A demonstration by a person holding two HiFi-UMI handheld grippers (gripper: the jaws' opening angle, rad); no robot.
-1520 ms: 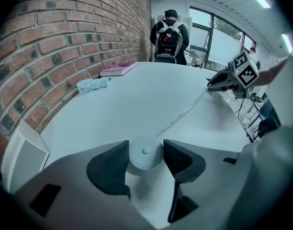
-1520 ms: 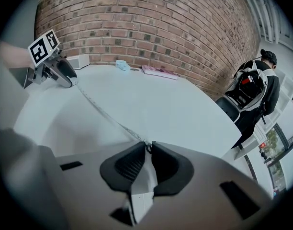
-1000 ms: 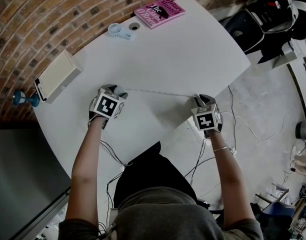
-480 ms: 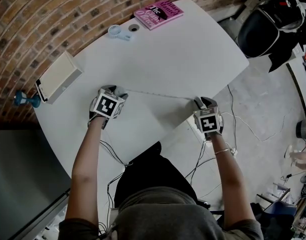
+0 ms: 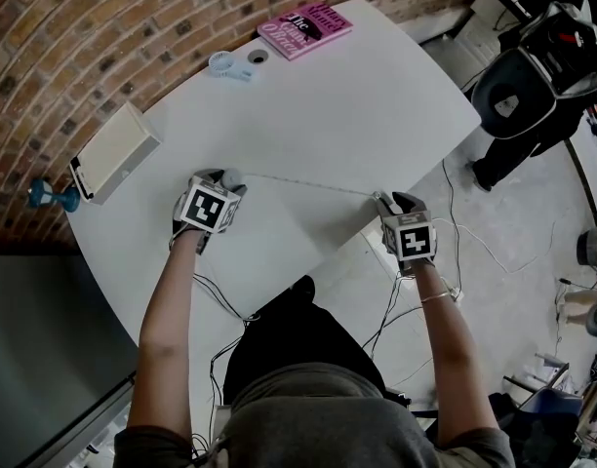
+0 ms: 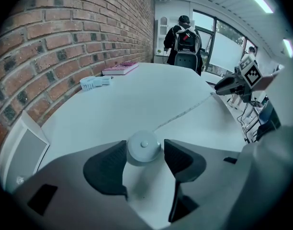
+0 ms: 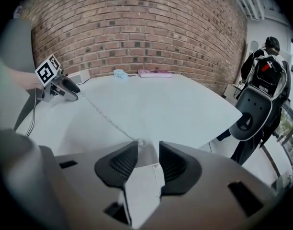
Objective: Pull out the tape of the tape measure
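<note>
A small round white tape measure (image 6: 144, 146) lies flat on the white table (image 5: 357, 105), and my left gripper (image 6: 144, 152) is shut on its sides at the jaw tips. Its thin white tape (image 5: 308, 183) runs out across the table to the right. The tape's ring end (image 7: 140, 142) rests at the table's edge, just in front of my right gripper (image 7: 147, 157). Those jaws are opening, and nothing is pressed between the pads. In the head view the left gripper (image 5: 223, 176) is at centre left and the right gripper (image 5: 386, 201) at the table's near right edge.
A pink book (image 5: 306, 27) and a pale blue object (image 5: 228, 62) lie at the far side of the table. A white box (image 5: 113, 149) stands at its left end. An office chair with a backpack (image 5: 533, 76) is beyond the right edge, with cables on the floor below.
My right gripper has let go of the tape end and drawn back a little towards me. The tape stays stretched out. The left gripper has not moved.
</note>
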